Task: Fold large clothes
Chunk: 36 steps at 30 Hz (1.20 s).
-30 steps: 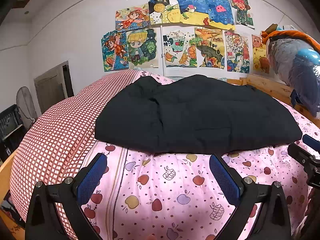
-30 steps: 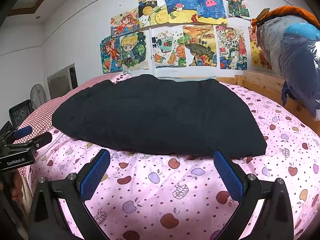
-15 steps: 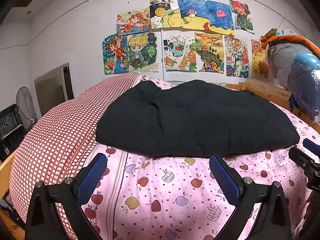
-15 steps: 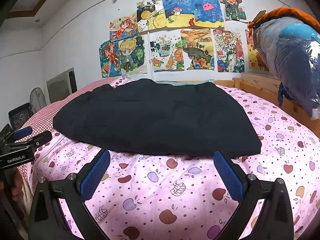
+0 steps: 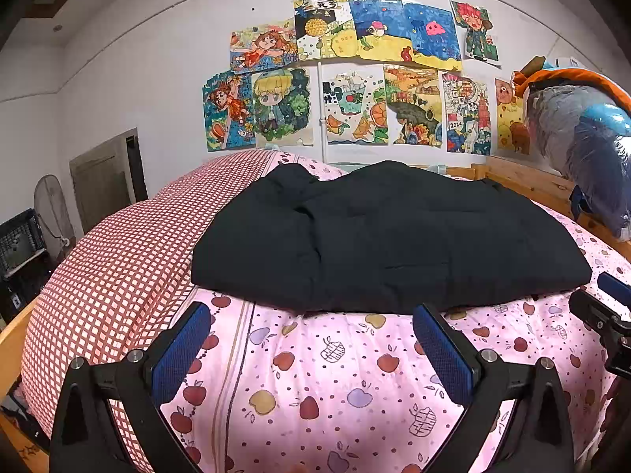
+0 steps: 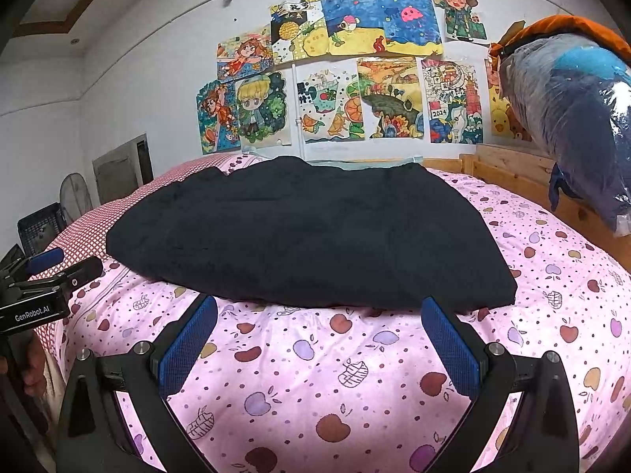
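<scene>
A large black padded garment (image 5: 378, 236) lies folded flat on the pink fruit-print bed sheet (image 5: 315, 374); it also shows in the right wrist view (image 6: 307, 236). My left gripper (image 5: 311, 327) is open and empty, hovering just short of the garment's near edge. My right gripper (image 6: 319, 323) is open and empty, just short of the same near edge, further right. The right gripper's tip shows at the left view's right edge (image 5: 603, 307). The left gripper shows at the right view's left edge (image 6: 47, 280).
A red checked pillow or quilt (image 5: 118, 268) lies left of the garment. A wooden bed rail (image 6: 512, 169) runs along the right. A plastic-wrapped bundle (image 6: 572, 110) hangs at the upper right. Drawings cover the wall (image 5: 355, 79). A fan (image 5: 51, 205) and crate (image 5: 19, 244) stand at left.
Both cameras have drawn back and lowered slightly, so the garment sits a little lower in view. Both grippers stay open and empty. The garment has not moved.
</scene>
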{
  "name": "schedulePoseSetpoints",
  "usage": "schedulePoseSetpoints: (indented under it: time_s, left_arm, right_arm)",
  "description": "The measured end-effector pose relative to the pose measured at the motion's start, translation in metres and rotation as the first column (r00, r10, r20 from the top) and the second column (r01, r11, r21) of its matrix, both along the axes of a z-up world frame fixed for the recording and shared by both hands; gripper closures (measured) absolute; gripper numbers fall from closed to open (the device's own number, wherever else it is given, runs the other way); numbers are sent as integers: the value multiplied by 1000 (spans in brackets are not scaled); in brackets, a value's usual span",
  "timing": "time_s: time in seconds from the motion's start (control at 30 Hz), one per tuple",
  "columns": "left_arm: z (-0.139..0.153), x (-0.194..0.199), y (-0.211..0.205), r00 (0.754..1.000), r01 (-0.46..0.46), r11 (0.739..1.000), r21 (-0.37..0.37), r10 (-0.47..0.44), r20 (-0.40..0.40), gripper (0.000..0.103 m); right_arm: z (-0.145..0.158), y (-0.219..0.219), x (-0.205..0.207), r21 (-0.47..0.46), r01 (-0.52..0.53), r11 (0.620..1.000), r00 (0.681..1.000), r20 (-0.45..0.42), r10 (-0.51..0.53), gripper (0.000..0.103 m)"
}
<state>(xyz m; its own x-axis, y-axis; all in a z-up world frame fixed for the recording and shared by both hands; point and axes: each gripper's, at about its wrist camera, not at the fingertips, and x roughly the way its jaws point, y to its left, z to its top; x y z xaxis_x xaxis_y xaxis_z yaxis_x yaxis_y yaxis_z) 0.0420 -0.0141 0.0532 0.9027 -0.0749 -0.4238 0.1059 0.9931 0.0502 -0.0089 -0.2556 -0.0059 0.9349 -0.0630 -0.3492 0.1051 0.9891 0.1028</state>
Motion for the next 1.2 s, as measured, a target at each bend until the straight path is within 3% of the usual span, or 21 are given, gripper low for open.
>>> schedulePoseSetpoints:
  time_s: [1.2]
  left_arm:
    - [-1, 0, 2, 1000, -7, 1000, -3, 7, -7, 0]
  right_arm:
    - [0, 0, 2, -2, -5, 1000, 1000, -3, 5, 2]
